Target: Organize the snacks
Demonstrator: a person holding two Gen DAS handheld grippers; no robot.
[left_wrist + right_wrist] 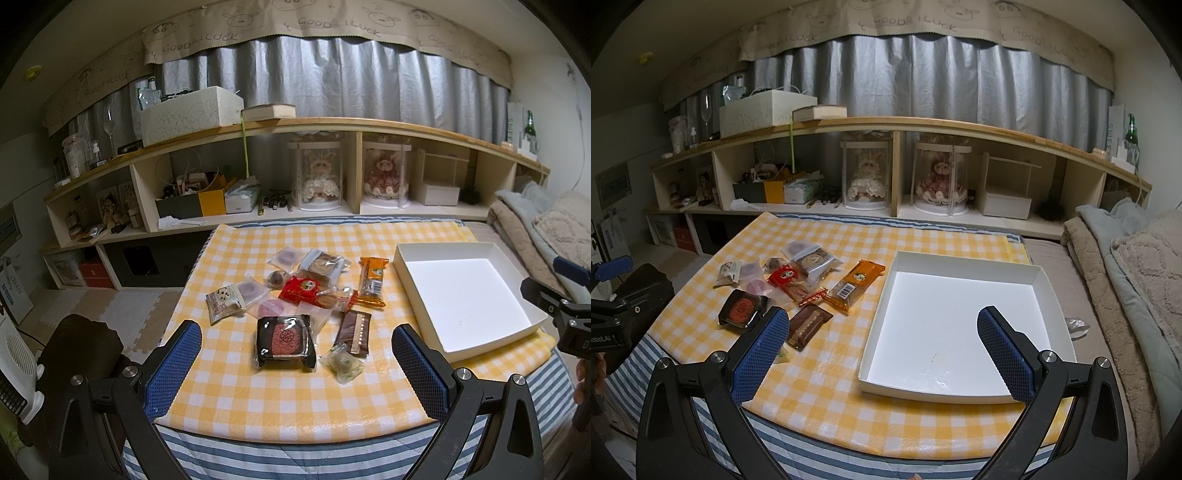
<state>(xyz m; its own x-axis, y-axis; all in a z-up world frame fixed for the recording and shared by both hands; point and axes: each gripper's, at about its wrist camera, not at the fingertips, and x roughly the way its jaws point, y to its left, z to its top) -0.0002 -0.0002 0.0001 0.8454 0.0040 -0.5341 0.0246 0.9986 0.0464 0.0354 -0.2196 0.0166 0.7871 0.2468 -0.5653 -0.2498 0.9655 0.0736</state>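
left wrist: my left hand-held gripper hangs spread wide and empty, with the snacks heaped just ahead on the desk. right wrist: my right hand-held gripper, also agape, faces the white tray, bare to receive them.
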